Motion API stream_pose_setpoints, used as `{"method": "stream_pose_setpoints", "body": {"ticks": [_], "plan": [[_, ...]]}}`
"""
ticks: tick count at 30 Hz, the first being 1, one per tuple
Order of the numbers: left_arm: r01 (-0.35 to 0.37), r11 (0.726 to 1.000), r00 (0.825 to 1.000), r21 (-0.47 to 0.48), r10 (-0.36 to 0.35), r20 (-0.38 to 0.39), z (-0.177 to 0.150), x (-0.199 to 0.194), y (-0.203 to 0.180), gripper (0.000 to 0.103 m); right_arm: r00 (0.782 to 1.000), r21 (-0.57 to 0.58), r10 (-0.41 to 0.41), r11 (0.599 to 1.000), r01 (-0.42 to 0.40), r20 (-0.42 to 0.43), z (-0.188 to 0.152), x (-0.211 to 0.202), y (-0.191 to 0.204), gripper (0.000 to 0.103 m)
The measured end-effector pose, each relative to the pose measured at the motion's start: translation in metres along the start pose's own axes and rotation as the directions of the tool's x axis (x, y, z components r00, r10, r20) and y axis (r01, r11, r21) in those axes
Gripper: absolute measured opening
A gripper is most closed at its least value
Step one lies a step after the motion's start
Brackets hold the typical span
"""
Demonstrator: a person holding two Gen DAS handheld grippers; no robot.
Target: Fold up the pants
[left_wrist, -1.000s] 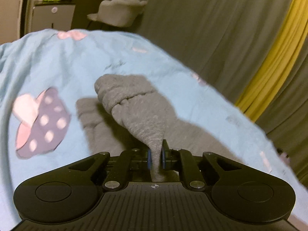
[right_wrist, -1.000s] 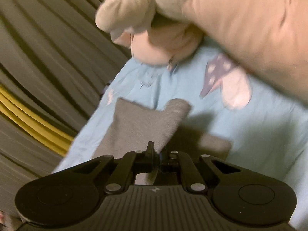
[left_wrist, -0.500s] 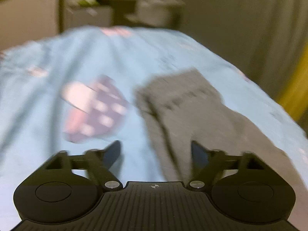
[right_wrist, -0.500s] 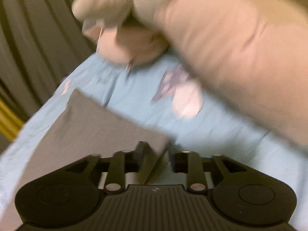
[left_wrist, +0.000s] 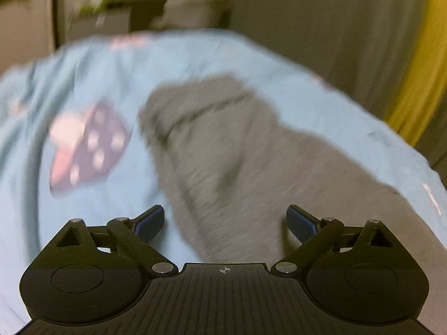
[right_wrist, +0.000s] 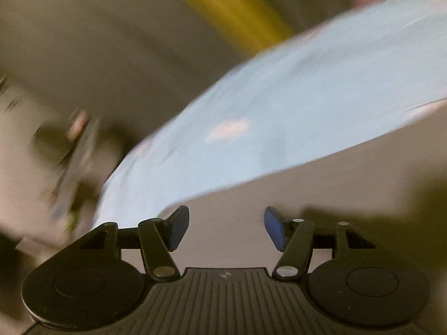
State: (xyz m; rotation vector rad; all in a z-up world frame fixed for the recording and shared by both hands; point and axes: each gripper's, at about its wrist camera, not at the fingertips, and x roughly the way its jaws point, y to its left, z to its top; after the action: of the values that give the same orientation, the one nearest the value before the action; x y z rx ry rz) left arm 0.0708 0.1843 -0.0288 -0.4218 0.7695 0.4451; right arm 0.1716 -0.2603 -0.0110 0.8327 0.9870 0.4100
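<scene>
The grey pants (left_wrist: 223, 145) lie on a light blue bedsheet (left_wrist: 56, 209), running from the middle of the left wrist view down to the lower right. My left gripper (left_wrist: 225, 222) is open and empty just above the near end of the pants. In the right wrist view, a flat grey surface (right_wrist: 321, 189) fills the lower right; whether it is the pants is unclear. My right gripper (right_wrist: 226, 227) is open and empty over it, with the blue sheet (right_wrist: 279, 106) beyond. Both views are blurred by motion.
A purple and pink mushroom print (left_wrist: 89, 145) marks the sheet left of the pants. Grey curtains with a yellow stripe (left_wrist: 419, 69) hang behind the bed. A cabinet and a pale chair (left_wrist: 190, 8) stand at the back.
Both grippers let go of the grey pants and opened wide. The pants now lie flat on the sheet. The right gripper has swung round to face the bed's edge and curtains.
</scene>
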Motion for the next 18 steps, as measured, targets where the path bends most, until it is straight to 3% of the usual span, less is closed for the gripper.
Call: {"method": "stream_pose_setpoints", "body": {"ticks": [1,3,6,9,12,14,15,16,18], "plan": [[0.003,0.997,0.999,-0.074,-0.007,-0.045,-0.001,0.010,0.013,0.097,0.998,-0.027,0.028,0.999,-0.029,-0.063,0.006,0.025,0.012,0.076],[0.050,0.985,0.998,-0.165,-0.055,-0.022,-0.003,0.010,0.028,0.097,0.990,-0.049,0.043,0.998,-0.050,-0.136,0.020,0.071,0.030,0.079],[0.038,0.989,0.999,-0.144,-0.040,-0.009,-0.004,0.010,0.026,0.097,0.976,-0.069,0.072,0.994,-0.088,-0.207,0.040,0.120,0.050,0.081],[0.020,0.994,1.000,-0.111,-0.020,-0.005,-0.005,0.010,0.019,0.097,0.978,-0.150,-0.035,0.989,0.004,-0.207,0.052,0.146,0.062,0.082],[0.004,0.996,1.000,-0.089,-0.005,-0.005,-0.004,0.013,0.016,0.097,0.945,-0.193,-0.094,0.981,0.034,-0.312,0.049,0.163,0.061,0.082],[-0.005,0.997,1.000,-0.078,0.004,-0.006,-0.005,0.014,0.015,0.097,0.939,-0.240,-0.110,0.970,0.031,-0.327,0.047,0.164,0.064,0.078],[-0.008,0.997,1.000,-0.075,0.007,-0.006,-0.004,0.015,0.015,0.097,0.938,-0.242,-0.098,0.970,0.015,-0.332,0.049,0.164,0.064,0.061],[-0.010,0.997,1.000,-0.074,0.009,-0.005,-0.005,0.014,0.015,0.097,0.937,-0.230,-0.080,0.973,0.000,-0.339,0.050,0.164,0.063,0.036],[-0.014,0.997,1.000,-0.074,0.014,-0.006,-0.005,0.013,0.015,0.097,0.936,-0.225,-0.113,0.974,0.037,-0.334,0.049,0.165,0.064,0.030]]}}
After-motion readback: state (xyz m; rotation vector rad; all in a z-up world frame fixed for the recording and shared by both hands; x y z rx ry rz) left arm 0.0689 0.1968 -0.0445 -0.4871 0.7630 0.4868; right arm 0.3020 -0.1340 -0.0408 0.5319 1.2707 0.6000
